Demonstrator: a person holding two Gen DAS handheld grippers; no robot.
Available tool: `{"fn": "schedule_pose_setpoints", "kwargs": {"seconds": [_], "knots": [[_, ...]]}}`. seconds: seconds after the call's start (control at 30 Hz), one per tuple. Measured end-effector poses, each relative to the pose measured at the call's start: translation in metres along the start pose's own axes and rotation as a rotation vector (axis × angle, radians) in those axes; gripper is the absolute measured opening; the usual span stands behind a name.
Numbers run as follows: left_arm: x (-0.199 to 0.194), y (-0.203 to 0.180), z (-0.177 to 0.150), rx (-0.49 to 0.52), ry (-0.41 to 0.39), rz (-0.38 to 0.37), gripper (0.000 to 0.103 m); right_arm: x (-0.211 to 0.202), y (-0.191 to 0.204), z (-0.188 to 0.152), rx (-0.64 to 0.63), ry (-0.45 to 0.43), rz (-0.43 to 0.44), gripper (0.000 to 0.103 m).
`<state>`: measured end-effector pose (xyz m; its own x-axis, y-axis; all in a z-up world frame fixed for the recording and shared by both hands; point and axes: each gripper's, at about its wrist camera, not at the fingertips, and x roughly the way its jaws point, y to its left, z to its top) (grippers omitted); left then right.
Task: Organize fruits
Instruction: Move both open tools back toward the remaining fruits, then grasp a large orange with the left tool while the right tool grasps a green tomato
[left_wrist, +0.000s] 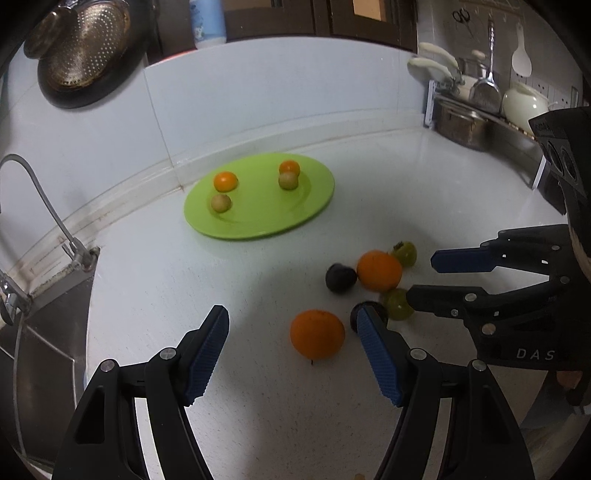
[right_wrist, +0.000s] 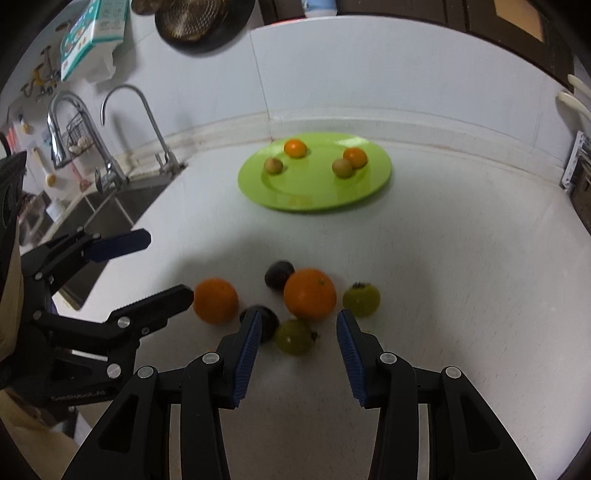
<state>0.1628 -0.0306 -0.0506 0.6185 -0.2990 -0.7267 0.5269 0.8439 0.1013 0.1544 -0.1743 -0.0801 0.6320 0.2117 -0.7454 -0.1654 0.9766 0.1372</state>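
A green plate at the back of the white counter holds two small orange fruits and two small tan fruits. Loose on the counter lie two oranges, two dark plums and two green fruits. My left gripper is open, with the near orange between its fingers. My right gripper is open, just before a green fruit.
A sink with taps lies left of the counter. A dish rack with pots stands at the back right. A colander hangs on the tiled wall.
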Motion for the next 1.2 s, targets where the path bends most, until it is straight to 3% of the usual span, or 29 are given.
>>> {"fn": "schedule_pose_setpoints", "kwargs": {"seconds": [0.37, 0.7, 1.03, 1.2], "knots": [[0.019, -0.005, -0.012, 0.003, 0.049, -0.006, 0.071, 0.02, -0.002, -0.015, -0.057, 0.095, 0.026, 0.043], [0.033, -0.008, -0.013, 0.009, 0.074, -0.019, 0.07, 0.03, -0.002, -0.015, -0.082, 0.115, 0.03, 0.04], [0.037, -0.01, -0.014, -0.007, 0.09, -0.068, 0.04, 0.035, -0.001, -0.013, -0.092, 0.116, 0.058, 0.034], [0.037, -0.012, -0.013, -0.014, 0.089, -0.055, 0.04, 0.035, -0.003, -0.013, -0.085, 0.113, 0.07, 0.032]]}}
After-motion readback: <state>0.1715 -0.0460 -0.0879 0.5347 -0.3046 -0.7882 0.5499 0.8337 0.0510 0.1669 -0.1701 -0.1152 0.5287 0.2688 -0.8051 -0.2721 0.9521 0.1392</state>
